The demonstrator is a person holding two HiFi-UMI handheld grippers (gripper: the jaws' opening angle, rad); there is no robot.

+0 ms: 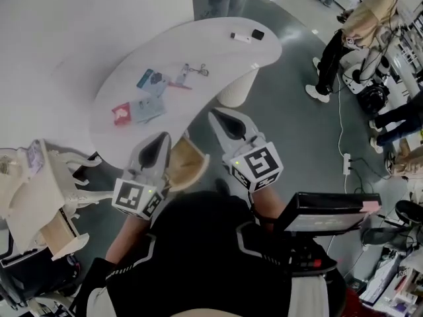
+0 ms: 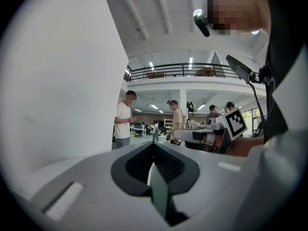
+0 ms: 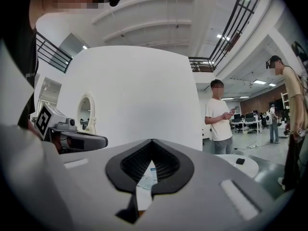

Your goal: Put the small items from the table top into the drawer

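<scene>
Small items lie on the white curved table [image 1: 218,58]: a red packet [image 1: 121,113], blue cards [image 1: 149,107], a metal clip-like piece [image 1: 192,70], and a white stick with a black piece [image 1: 249,36] at the far end. My left gripper [image 1: 158,141] and right gripper [image 1: 222,118] hover side by side just short of the table's near edge, both shut and holding nothing. In the left gripper view the jaws [image 2: 154,147] meet and point up at the wall. In the right gripper view the shut jaws [image 3: 152,143] frame a blue card [image 3: 149,171].
A white ornate cabinet [image 1: 46,190] with a wooden drawer [image 1: 56,233] stands at my left. A tan stool seat [image 1: 188,164] sits below the grippers. Several people [image 1: 360,28] stand beyond the table, and a power strip [image 1: 346,164] lies on the floor at right.
</scene>
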